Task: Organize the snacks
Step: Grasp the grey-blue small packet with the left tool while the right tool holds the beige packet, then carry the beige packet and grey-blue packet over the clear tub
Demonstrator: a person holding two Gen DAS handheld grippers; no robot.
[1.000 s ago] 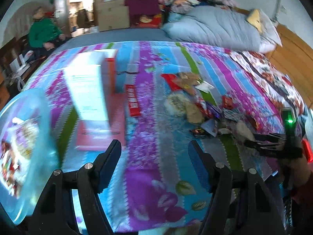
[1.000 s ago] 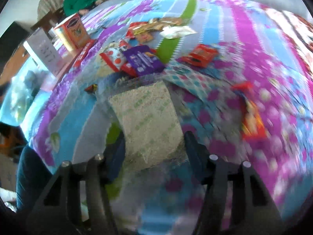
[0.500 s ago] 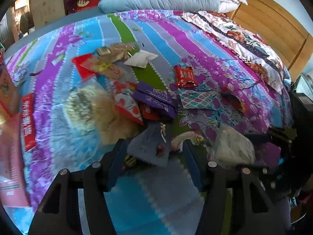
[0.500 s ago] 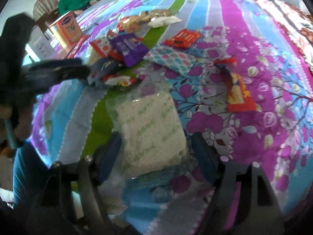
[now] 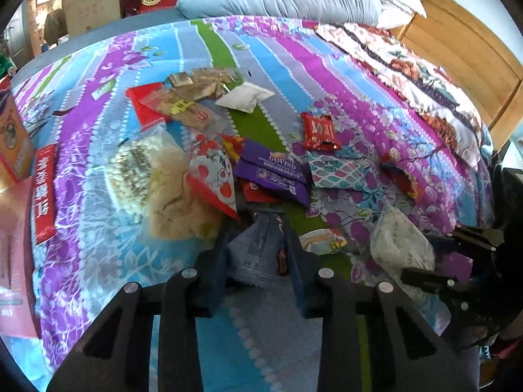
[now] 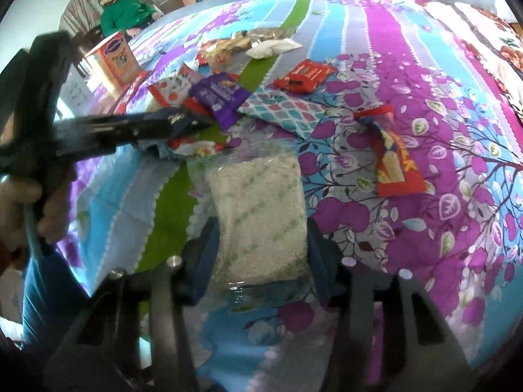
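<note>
Several snack packs lie in a pile on the striped bedspread [image 5: 261, 343]. My left gripper [image 5: 258, 241] has its jaws closed in on a grey-blue snack packet [image 5: 255, 251] at the near edge of the pile. My right gripper [image 6: 261, 241] is shut on a clear bag of white grain-like snack [image 6: 261, 205], which also shows in the left wrist view [image 5: 398, 245]. Purple chocolate bars [image 5: 274, 173] and a red-and-white pouch [image 5: 212, 176] lie just beyond the left gripper. The left gripper also shows in the right wrist view [image 6: 183, 121].
An orange carton [image 6: 114, 58] and flat red boxes [image 5: 45, 189] lie at the left of the bed. A red wrapper [image 5: 318, 130], a patterned teal packet [image 5: 340, 170] and a red-yellow pack [image 6: 395, 170] lie to the right. Pillows and a wooden headboard [image 5: 464, 55] stand behind.
My left gripper has swung from the boxes to the snack pile and closed its jaws onto the grey-blue packet. My right gripper has kept hold of the clear bag.
</note>
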